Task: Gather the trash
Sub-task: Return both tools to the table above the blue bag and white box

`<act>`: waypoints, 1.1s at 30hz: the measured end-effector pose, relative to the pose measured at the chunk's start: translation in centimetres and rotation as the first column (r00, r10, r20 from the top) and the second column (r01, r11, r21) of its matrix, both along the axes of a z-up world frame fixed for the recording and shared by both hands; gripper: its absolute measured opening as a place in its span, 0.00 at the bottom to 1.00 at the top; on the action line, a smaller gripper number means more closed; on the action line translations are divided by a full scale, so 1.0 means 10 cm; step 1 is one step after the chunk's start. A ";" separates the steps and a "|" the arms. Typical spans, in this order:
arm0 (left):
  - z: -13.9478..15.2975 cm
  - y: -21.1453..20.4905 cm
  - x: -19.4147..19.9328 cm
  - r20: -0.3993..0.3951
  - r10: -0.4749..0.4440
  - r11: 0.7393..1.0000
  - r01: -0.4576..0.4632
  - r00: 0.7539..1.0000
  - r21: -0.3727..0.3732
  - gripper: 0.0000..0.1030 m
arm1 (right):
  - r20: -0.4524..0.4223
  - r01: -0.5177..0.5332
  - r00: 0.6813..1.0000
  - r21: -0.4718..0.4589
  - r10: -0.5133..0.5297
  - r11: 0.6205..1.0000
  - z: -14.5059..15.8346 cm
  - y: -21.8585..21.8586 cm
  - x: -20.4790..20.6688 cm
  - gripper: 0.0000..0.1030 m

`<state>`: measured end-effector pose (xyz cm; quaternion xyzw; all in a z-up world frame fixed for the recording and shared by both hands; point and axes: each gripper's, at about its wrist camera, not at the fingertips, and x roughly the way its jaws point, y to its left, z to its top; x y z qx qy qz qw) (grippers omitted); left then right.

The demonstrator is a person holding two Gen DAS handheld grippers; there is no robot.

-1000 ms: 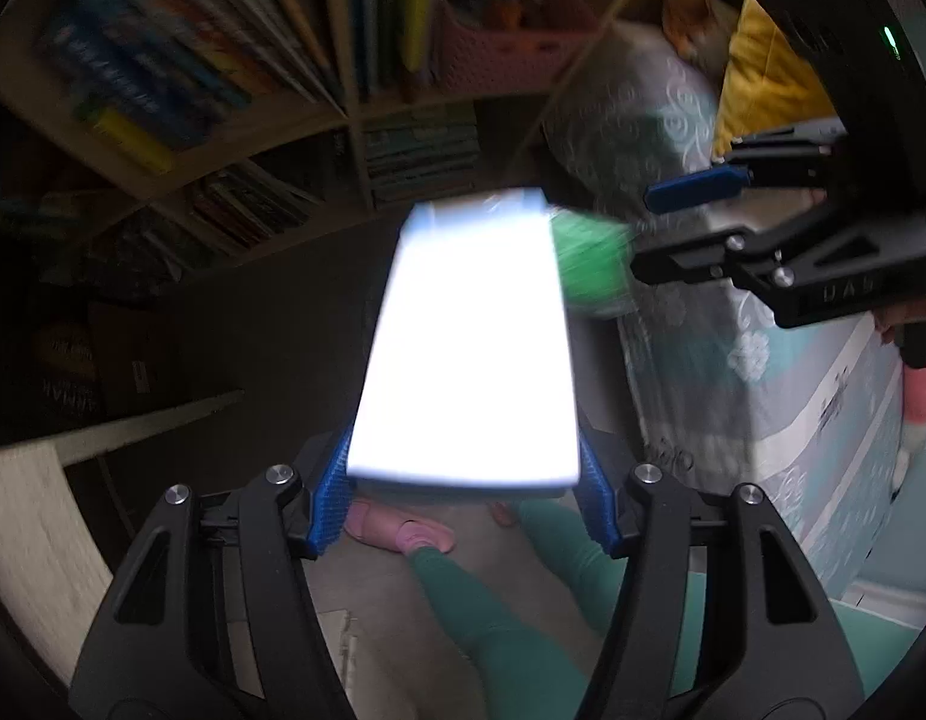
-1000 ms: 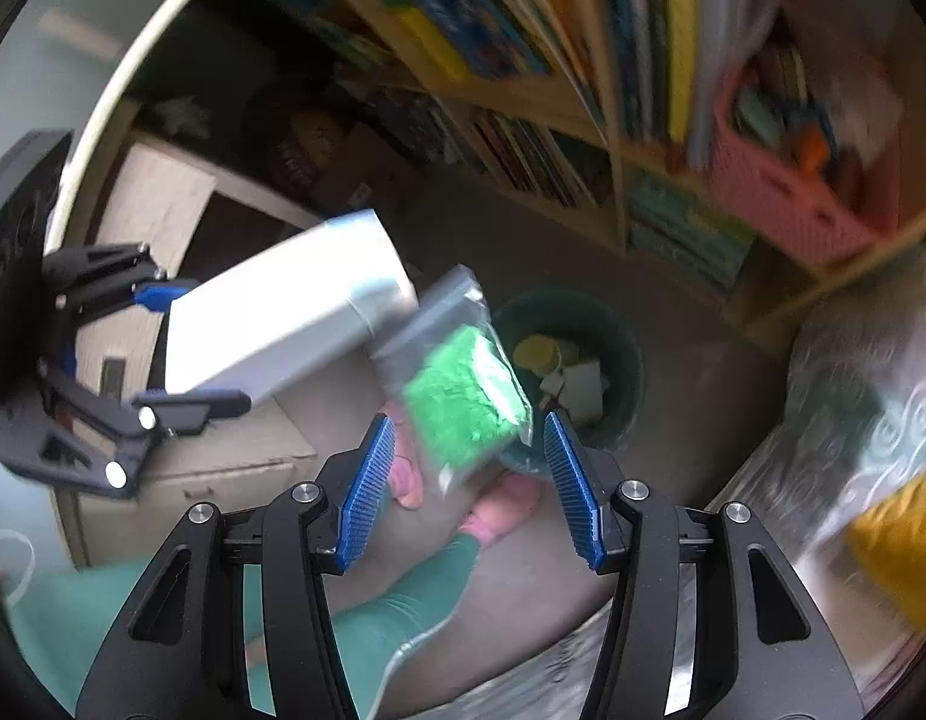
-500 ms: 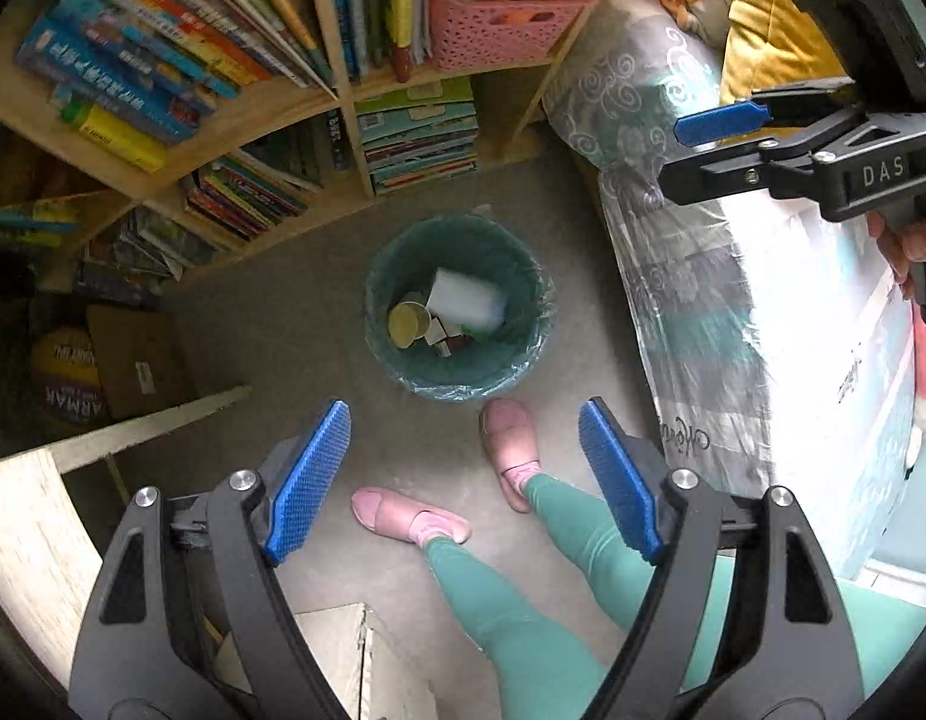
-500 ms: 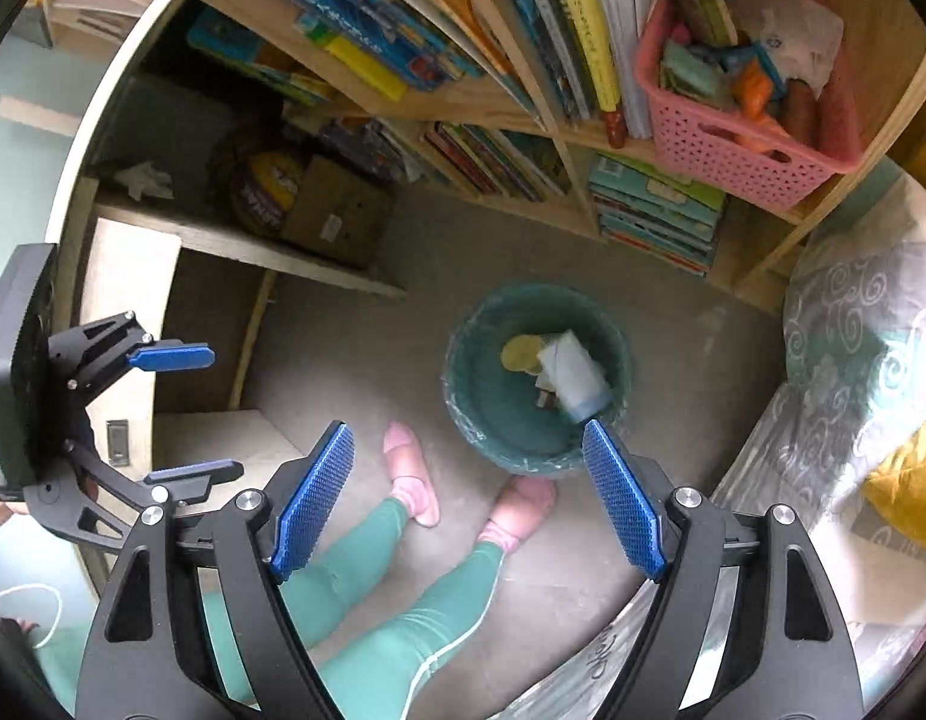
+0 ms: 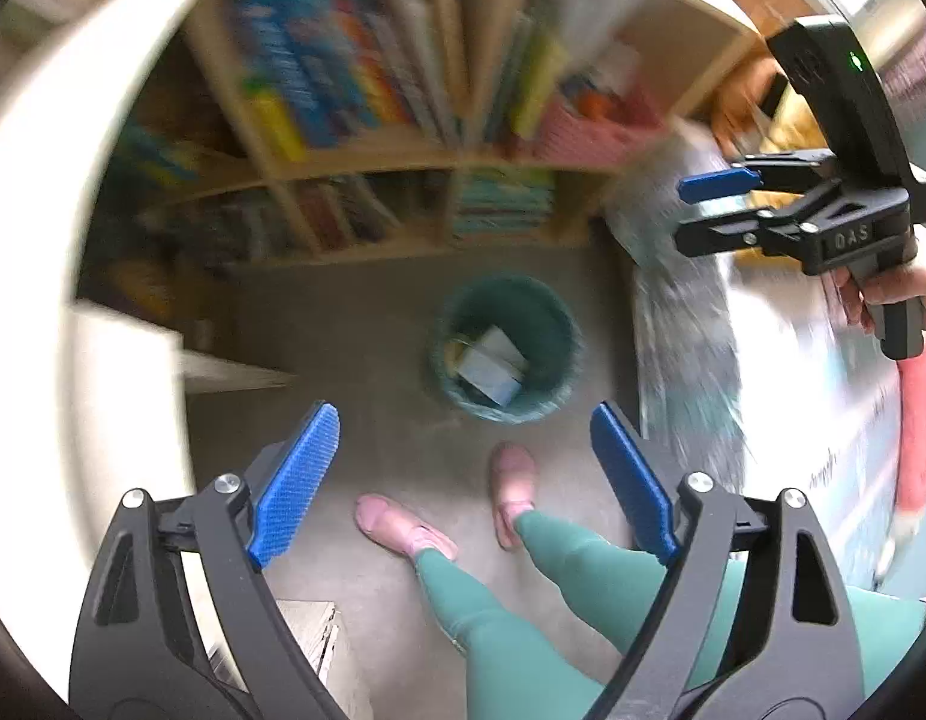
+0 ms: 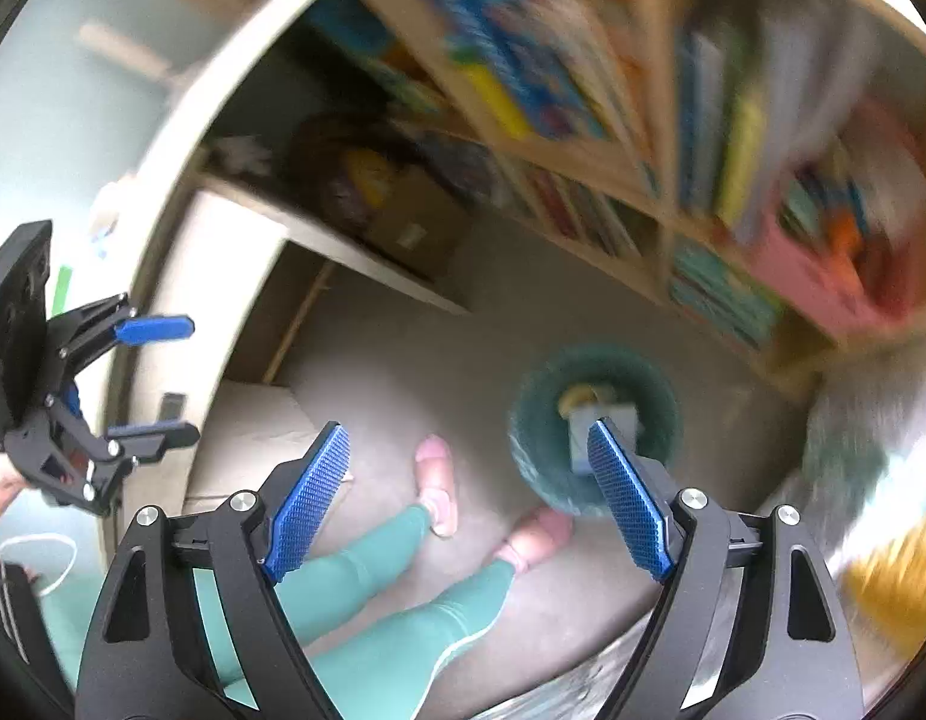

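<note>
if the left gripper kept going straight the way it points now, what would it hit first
Probably bare floor just short of the green bin, near the person's pink slippers. The left gripper has nothing between its open jaws; depth is unclear in this blurred view.

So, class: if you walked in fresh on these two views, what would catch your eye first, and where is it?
The green bin on the floor below the bookshelf, with a pale box lying inside. Then the blue-padded left gripper and right gripper, both open and empty above the person's pink slippers.
</note>
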<state>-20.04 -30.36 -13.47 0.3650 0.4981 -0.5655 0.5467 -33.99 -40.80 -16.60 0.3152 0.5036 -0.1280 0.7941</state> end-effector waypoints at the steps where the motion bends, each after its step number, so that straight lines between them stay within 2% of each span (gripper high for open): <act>1: 0.10 0.09 0.14 0.002 0.044 0.999 -0.044 0.999 -0.016 0.81 | 0.006 -0.035 0.999 -0.007 0.035 0.999 0.09 0.01 0.14 0.80; 5: 0.45 0.47 0.62 0.044 0.200 0.976 -0.195 0.979 -0.093 0.86 | 0.047 -0.160 0.986 -0.058 0.163 0.985 0.48 0.06 0.74 0.81; 9: 0.66 0.89 1.12 0.112 0.360 0.929 -0.345 0.926 -0.134 0.88 | 0.085 -0.272 0.956 -0.117 0.282 0.955 0.88 0.19 1.35 0.82; 12: 0.79 1.25 1.49 0.134 0.476 0.875 -0.454 0.869 -0.169 0.88 | 0.105 -0.365 0.917 -0.165 0.384 0.916 1.14 0.38 1.84 0.84; 16: 0.88 1.77 1.95 0.173 0.612 0.789 -0.582 0.772 -0.195 0.92 | 0.115 -0.480 0.855 -0.191 0.505 0.856 1.36 0.73 2.47 0.84; 20: 0.87 2.23 2.40 0.146 0.714 0.699 -0.684 0.685 -0.208 0.92 | 0.110 -0.598 0.772 -0.206 0.626 0.775 1.47 1.17 3.07 0.84; 22: 0.84 2.41 2.57 0.145 0.746 0.665 -0.718 0.650 -0.204 0.92 | 0.102 -0.639 0.738 -0.211 0.667 0.740 1.48 1.34 3.32 0.84; 25: 0.82 2.64 2.81 0.122 0.775 0.630 -0.749 0.620 -0.204 0.92 | 0.099 -0.696 0.684 -0.207 0.723 0.687 1.50 1.64 3.74 0.84; 30: 0.78 2.87 3.09 0.115 0.794 0.607 -0.769 0.597 -0.200 0.92 | 0.096 -0.770 0.594 -0.221 0.799 0.598 1.50 2.07 4.30 0.84; 33: 0.74 2.94 3.24 0.094 0.808 0.588 -0.785 0.582 -0.195 0.92 | 0.095 -0.799 0.554 -0.218 0.827 0.560 1.51 2.21 4.57 0.84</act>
